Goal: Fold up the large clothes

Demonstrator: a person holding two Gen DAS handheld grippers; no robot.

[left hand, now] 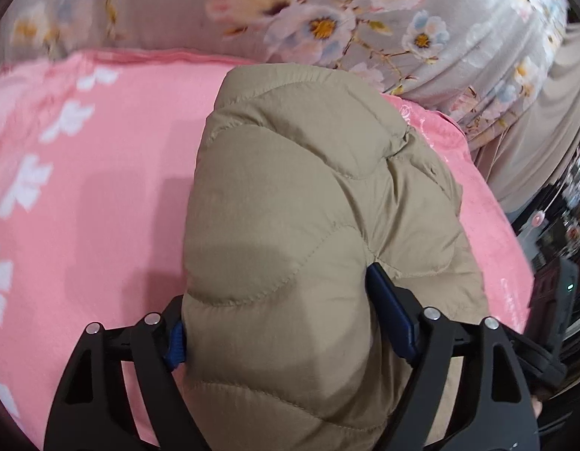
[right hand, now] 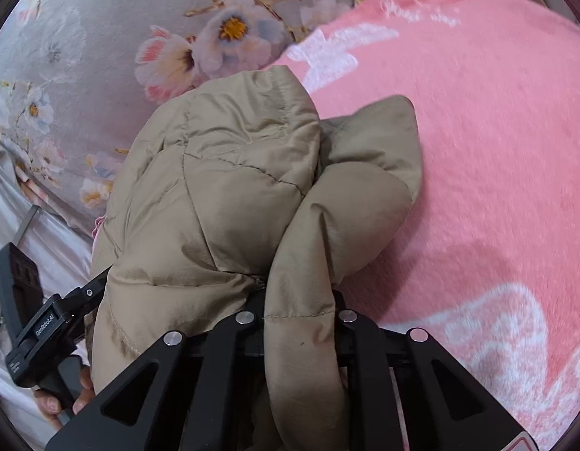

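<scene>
Between the wide-set jaws of the left gripper: a thick puffed bundle of the tan quilted jacket, blue pads pressed into both flanks, so a broad grip on the padded roll. Ahead of those jaws and to their left, the pink blanket with white flower shapes, spread flat under the jacket. Beyond the blanket, a grey floral bedsheet across the far edge. Off to the right of the jaws, dark cluttered room (blurred, hard to make out). In the right wrist view: right gripper closed narrow on a rolled fold of the same jacket, fold running back between the fingers and hiding the pads. Bulk of the jacket heaped just ahead and left of these jaws, blocking sight of the bed behind it; same blanket to the right, floral sheet ahead-left. At lower left, the other gripper's black body with a hand on its handle, partly behind the jacket.
</scene>
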